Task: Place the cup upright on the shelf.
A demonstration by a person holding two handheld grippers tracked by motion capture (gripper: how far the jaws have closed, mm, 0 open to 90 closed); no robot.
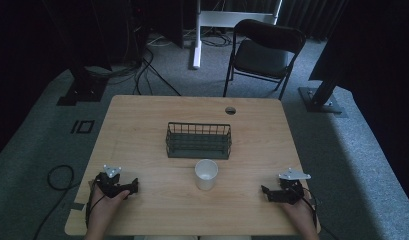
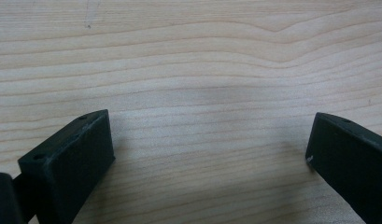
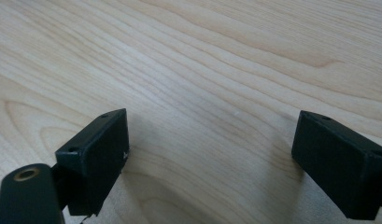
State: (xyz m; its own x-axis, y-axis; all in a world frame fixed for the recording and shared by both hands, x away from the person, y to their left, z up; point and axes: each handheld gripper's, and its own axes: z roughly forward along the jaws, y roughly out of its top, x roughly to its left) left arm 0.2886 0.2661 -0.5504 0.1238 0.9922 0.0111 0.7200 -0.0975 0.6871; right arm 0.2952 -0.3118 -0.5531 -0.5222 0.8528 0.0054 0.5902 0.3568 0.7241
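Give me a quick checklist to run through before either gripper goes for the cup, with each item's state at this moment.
1. Left gripper open: ok, its jaws stand wide apart with bare wood between them in its own view.
2. Right gripper open: ok, same wide gap over bare wood.
3. Cup upright and free: ok, it stands alone between the two grippers, touching neither.
4. Cup empty: cannot tell, though its inside looks plain white.
5. Basket ready to receive: ok, it sits just behind the cup with nothing seen inside.
6. Path across the table to the cup: ok, nothing lies between.
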